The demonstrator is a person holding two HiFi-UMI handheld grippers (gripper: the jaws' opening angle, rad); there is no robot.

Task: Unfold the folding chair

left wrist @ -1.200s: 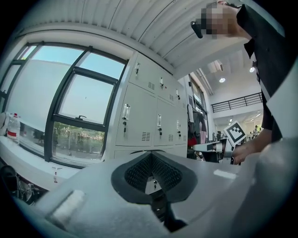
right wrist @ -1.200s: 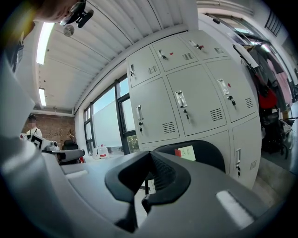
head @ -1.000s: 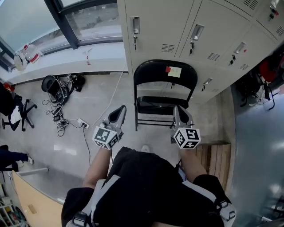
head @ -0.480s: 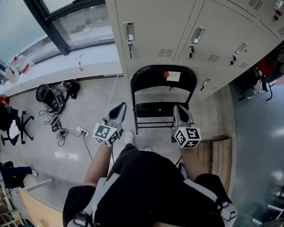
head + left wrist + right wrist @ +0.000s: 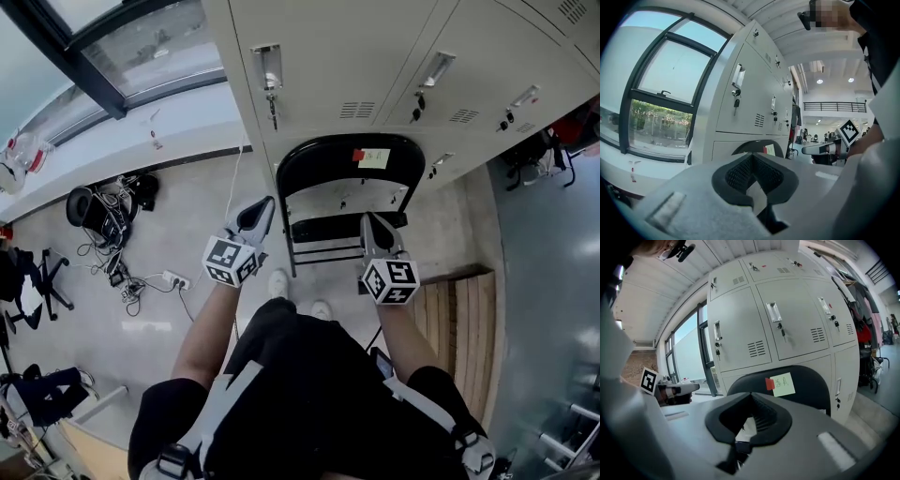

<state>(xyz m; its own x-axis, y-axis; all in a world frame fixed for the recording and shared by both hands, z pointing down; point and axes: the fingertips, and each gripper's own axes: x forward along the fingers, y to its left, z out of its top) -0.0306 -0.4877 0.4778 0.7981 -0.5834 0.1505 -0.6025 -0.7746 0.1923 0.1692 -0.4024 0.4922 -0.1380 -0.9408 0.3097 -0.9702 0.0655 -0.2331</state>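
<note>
Both tongs have pushed in closer, left gripper (image 5: 262, 210) and right gripper (image 5: 373, 226) shut tight and empty, the folded chair (image 5: 319, 161) just ahead between their tips, against the lockers (image 5: 328, 56), unfolding yet to begin.

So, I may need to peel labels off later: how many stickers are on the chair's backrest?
2: a small red sticker near the top of the backrest, and a pale yellow note right beside it. The rear face is hidden.
</note>
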